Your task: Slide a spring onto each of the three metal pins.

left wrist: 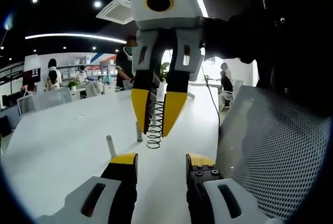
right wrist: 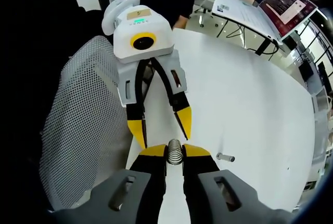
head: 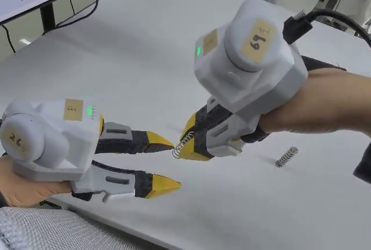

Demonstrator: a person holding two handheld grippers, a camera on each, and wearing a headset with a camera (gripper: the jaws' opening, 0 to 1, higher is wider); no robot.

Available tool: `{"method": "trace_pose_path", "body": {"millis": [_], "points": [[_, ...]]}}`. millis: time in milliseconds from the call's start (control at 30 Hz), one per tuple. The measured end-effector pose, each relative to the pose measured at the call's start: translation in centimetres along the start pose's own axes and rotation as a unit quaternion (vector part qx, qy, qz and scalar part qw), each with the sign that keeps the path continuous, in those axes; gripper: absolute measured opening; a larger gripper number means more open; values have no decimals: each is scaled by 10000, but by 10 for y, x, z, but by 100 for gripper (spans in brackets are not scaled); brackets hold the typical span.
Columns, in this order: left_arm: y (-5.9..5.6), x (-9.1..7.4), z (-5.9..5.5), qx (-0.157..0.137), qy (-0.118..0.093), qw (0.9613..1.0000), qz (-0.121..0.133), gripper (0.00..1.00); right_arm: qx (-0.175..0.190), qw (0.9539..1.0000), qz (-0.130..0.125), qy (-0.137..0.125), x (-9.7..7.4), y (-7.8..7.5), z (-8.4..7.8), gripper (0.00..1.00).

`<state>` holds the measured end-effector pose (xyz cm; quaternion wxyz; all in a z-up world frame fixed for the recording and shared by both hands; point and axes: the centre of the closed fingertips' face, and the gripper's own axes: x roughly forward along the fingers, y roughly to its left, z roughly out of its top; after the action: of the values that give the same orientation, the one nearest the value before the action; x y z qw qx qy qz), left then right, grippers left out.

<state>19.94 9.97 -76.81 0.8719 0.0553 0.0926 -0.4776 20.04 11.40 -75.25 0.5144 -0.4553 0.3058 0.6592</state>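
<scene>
– Spring [right wrist: 175,151] location?
– Clamped between the yellow tips of the right gripper [head: 184,145], one end protruding toward the left gripper [head: 174,164].
– Left jaws?
– Spread apart, tips pointing at the spring, near it.
– Elsewhere?
– Second spring [head: 286,156] lying on the white table [head: 145,58], well apart from both grippers.

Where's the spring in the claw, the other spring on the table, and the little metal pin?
held spring [head: 182,145]: head view, middle of its coils.
loose spring [head: 286,156]: head view, middle of its coils.
metal pin [right wrist: 225,157]: right gripper view, middle of its shaft.
</scene>
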Motion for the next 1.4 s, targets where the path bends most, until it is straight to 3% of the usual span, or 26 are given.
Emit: {"method": "trace_pose_path", "body": {"millis": [367, 600, 900, 1100, 1400], "points": [[1, -4, -6, -299, 78, 9995, 91, 47, 181, 9996, -186, -79, -11, -17, -5, 9], [1, -8, -3, -372, 20, 9992, 130, 55, 309, 9987, -401, -4, -16, -40, -16, 9], [-3, -7, -3, -426, 20, 9990, 93, 59, 495, 9973, -536, 91, -14, -68, -26, 9], [-2, -7, -4, -420, 70, 9990, 116, 58, 535, 9961, -618, 320, -5, -91, -41, 9], [-2, -6, -4, -425, 83, 9990, 138, 57, 652, 9955, -523, 439, 8, -102, -51, 9]]}}
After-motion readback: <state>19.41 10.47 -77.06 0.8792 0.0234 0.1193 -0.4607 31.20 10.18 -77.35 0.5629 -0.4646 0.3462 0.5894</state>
